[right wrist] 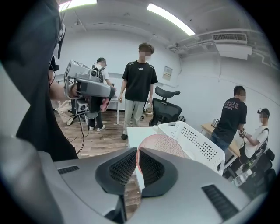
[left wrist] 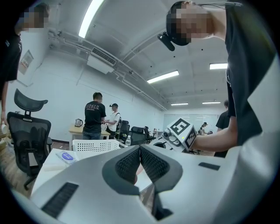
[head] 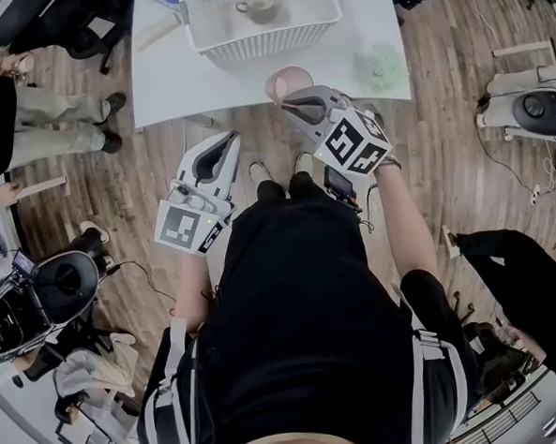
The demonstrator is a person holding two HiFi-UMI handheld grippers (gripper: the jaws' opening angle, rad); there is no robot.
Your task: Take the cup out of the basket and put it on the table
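In the head view, you are holding the right tool (head: 299, 105) at the near edge of the white worktop (head: 174, 79). Its jaws are clenching the rim of a pink cup (head: 288, 81), which is sitting right at that edge, outside the white basket (head: 270, 39) and just in front of it. Whether the cup is resting on the worktop cannot be told. A beige cup (head: 258, 4) is sitting inside the basket. Your left tool (head: 228, 146) is hovering lower, over the wooden floor (head: 433, 141), apart from the worktop. In the left gripper view, the left tool (left wrist: 139, 151) is pressing its jaws together on nothing, with the basket (left wrist: 94, 145) beyond. In the right gripper view, the right tool (right wrist: 137, 154) is pinching the pink cup (right wrist: 161, 141) by its wall, the basket (right wrist: 194, 140) just behind it.
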